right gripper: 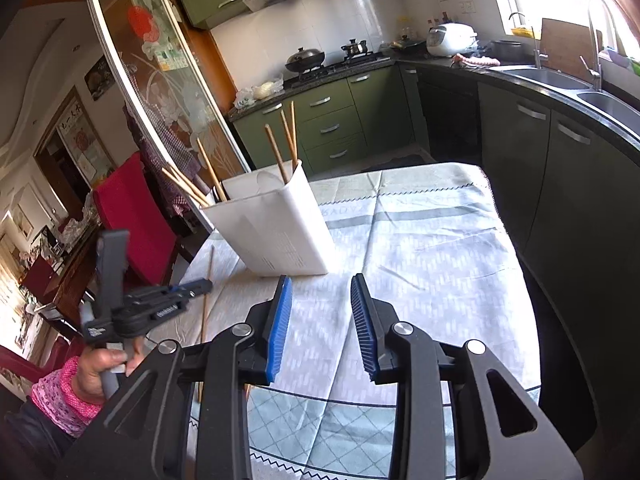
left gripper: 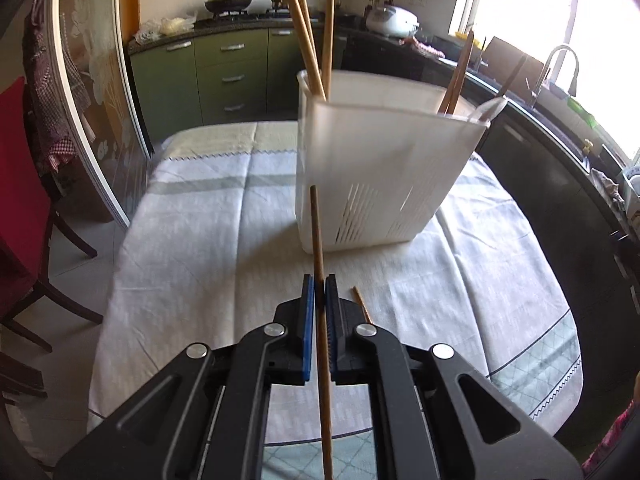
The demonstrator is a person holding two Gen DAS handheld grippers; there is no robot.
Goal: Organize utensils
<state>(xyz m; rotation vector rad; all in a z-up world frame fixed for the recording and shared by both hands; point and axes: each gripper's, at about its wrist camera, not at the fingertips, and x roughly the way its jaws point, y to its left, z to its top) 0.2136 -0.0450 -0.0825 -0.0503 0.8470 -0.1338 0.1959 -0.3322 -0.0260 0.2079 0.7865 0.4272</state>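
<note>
Pinched between my left hand-held gripper (left gripper: pixel 320 280) pads, one thin brown wooden chopstick (left gripper: pixel 317 232) points ahead — its long axis aimed at the white slotted plastic utensil holder (left gripper: pixel 376 168) just beyond on the cloth-covered tabletop (left gripper: pixel 208 240). Right hand-held gripper (right gripper: pixel 320 292) hangs spread, empty — farther off.

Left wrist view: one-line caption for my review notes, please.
Left gripper shut on a wooden chopstick, facing the white slotted utensil holder with chopsticks inside, on the cloth-covered table.
</note>
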